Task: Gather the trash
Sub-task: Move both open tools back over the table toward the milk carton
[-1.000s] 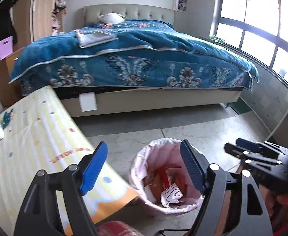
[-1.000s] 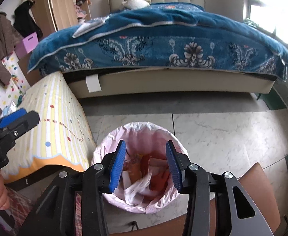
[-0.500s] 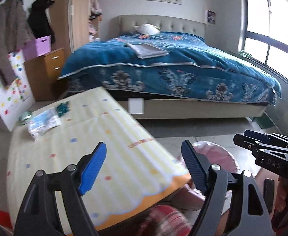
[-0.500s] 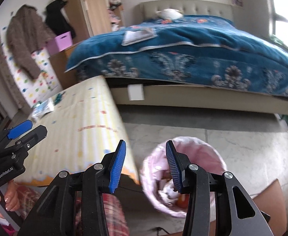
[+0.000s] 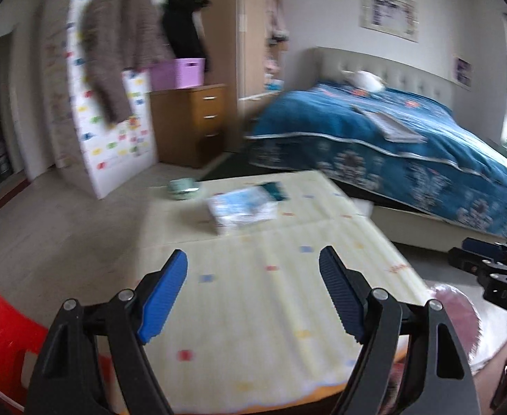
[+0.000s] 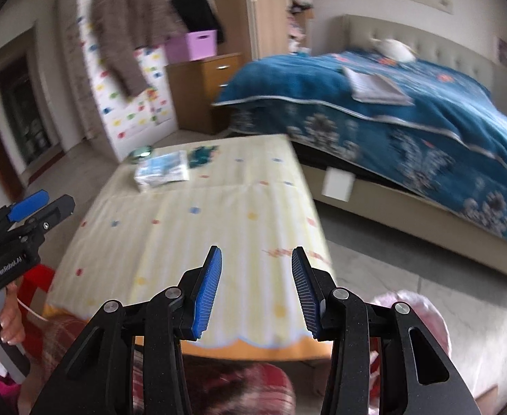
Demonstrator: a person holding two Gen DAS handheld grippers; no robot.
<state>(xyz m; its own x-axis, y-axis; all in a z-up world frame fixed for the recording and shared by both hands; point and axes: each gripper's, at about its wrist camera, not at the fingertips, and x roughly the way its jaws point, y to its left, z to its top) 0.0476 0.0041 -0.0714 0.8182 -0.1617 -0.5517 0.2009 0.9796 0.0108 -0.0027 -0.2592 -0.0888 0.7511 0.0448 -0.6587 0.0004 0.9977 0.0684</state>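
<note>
A crumpled blue-and-white plastic package (image 5: 241, 209) lies at the far end of the yellow striped table (image 5: 270, 294), next to a dark teal wrapper (image 5: 274, 188) and a pale green bowl (image 5: 183, 188). The package (image 6: 163, 169), the table (image 6: 201, 235), the wrapper (image 6: 200, 155) and the bowl (image 6: 141, 152) also show in the right wrist view. My left gripper (image 5: 253, 294) is open and empty above the table's near half. My right gripper (image 6: 256, 287) is open and empty over the table's near edge. The pink-lined trash bin (image 5: 457, 314) (image 6: 416, 314) sits low on the right, mostly hidden.
A bed with a blue cover (image 5: 409, 145) stands right of the table. A wooden drawer chest (image 5: 191, 121) with a purple box (image 5: 180, 72) stands behind. A red stool (image 5: 0, 339) is at the lower left. Coats (image 6: 121, 31) hang on the far wall.
Both views have swung left, away from the trash bin and onto the table. The bin has slid to the lower right edge. Both grippers stay open and empty.
</note>
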